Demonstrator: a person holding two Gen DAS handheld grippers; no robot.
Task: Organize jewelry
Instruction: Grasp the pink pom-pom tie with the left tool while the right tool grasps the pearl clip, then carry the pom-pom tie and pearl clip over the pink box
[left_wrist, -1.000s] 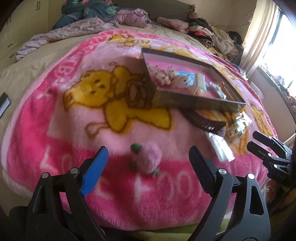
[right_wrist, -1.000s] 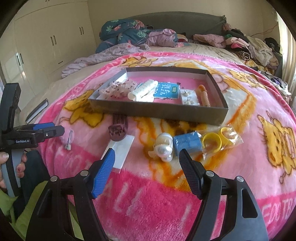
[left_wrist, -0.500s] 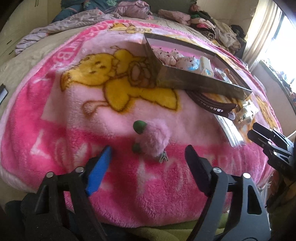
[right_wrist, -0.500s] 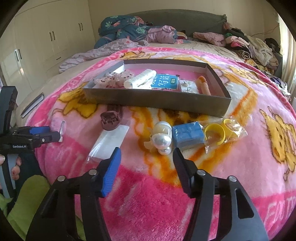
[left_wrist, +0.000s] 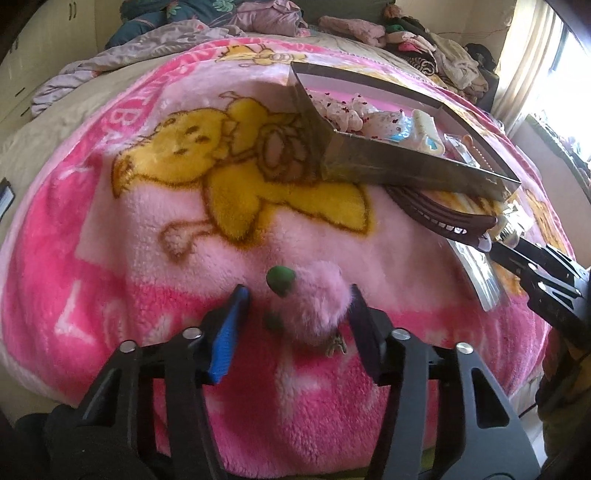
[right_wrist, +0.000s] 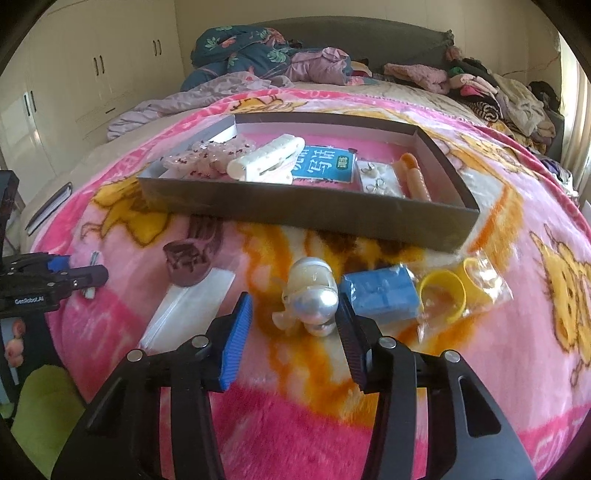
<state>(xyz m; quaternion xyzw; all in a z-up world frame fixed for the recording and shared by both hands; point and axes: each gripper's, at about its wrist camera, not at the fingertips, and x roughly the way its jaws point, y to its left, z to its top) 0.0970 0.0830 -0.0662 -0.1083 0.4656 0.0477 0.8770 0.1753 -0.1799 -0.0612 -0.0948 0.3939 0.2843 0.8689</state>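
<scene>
The pompom (left_wrist: 321, 302), pink and fluffy with a green bead at its 10 o'clock edge and a small metal charm at its 5 o'clock, lies on the blanket (left_wrist: 110, 229) between the fingers of the left tongs (left_wrist: 297, 301). These tongs are spread; the black finger touches the fluff, the blue one stands just clear of it.

In the right wrist view, the pearl clip (right_wrist: 312, 297) lies on the blanket between the fingers of the right tongs (right_wrist: 293, 308), also spread, the black finger just beside the pearl. At 3 o'clock of the clip sits a blue box (right_wrist: 380, 295), and beyond it a bag (right_wrist: 484, 280) holding yellow rings. At 10 o'clock lies a brown claw clip (right_wrist: 186, 262), resting partly on a clear pouch (right_wrist: 188, 306).

At 12 o'clock stands the tray (right_wrist: 295, 206), a shallow dark box, holding a white clip, a blue card, a packet of earrings, an orange piece and a pink speckled bundle. Bedding and clothes are heaped at the head of the bed.
</scene>
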